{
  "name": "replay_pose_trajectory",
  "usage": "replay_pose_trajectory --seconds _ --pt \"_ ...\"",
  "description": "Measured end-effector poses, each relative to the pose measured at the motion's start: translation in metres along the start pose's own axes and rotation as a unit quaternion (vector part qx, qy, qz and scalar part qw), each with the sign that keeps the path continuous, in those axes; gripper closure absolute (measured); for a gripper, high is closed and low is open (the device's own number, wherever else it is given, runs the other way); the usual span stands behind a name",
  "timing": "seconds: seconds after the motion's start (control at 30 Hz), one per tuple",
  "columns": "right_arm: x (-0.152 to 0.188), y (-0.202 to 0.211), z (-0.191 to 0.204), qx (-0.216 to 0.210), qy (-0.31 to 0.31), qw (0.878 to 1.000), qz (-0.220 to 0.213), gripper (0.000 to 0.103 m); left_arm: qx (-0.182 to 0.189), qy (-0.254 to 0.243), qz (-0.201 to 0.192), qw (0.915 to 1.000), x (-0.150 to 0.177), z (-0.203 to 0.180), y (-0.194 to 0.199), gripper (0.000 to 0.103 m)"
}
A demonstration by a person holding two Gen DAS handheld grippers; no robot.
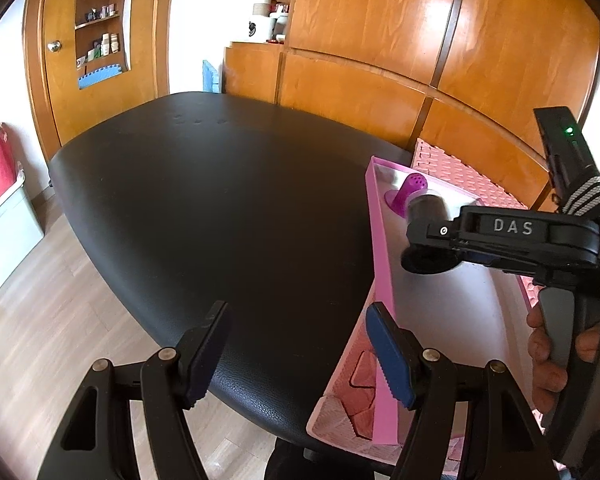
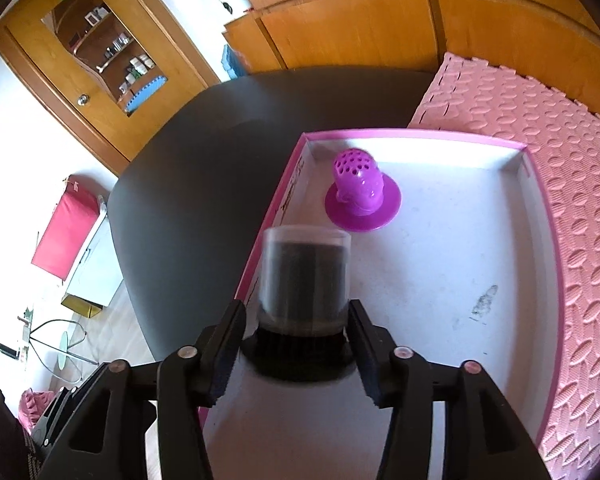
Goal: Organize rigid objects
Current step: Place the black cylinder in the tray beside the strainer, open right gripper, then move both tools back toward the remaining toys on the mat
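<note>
My right gripper (image 2: 298,334) is shut on a dark cylinder with a clear cap and a black ribbed base (image 2: 305,276), held above the left part of a pink-rimmed white tray (image 2: 516,152). A purple perforated strainer (image 2: 360,192) stands in the tray's far left corner. In the left wrist view the right gripper (image 1: 432,240) holds the cylinder (image 1: 424,206) over the tray (image 1: 382,248), with the strainer (image 1: 410,194) behind it. My left gripper (image 1: 300,344) is open and empty over the black table (image 1: 204,200), left of the tray.
A pink foam mat (image 2: 572,208) lies under and beyond the tray. Wooden cabinets (image 1: 360,40) stand behind the table. A white bin with a red cloth (image 1: 4,216) sits on the floor at the left.
</note>
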State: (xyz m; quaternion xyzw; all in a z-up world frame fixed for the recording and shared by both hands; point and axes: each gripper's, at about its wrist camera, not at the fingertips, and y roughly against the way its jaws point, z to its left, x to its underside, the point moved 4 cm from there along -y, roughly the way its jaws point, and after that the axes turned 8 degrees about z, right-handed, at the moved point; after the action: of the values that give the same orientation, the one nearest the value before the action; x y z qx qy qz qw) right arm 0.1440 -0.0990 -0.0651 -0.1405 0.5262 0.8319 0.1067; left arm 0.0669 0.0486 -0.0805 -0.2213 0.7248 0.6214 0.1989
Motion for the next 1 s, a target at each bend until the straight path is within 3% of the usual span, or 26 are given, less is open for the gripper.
replay_pose_trajectory --seconds 0.5,1.0 --pt "0.019 0.043 -0.011 0.011 -0.005 0.999 -0.049 0.046 0.003 -0.026 -0.015 0.9995 0.0 -0.018 0.017 0.033" --pt "0.058 0.104 -0.057 0.079 -0.009 0.991 -0.107 0.046 0.016 -0.067 -0.016 0.9975 0.008 -0.052 0.025 0.032"
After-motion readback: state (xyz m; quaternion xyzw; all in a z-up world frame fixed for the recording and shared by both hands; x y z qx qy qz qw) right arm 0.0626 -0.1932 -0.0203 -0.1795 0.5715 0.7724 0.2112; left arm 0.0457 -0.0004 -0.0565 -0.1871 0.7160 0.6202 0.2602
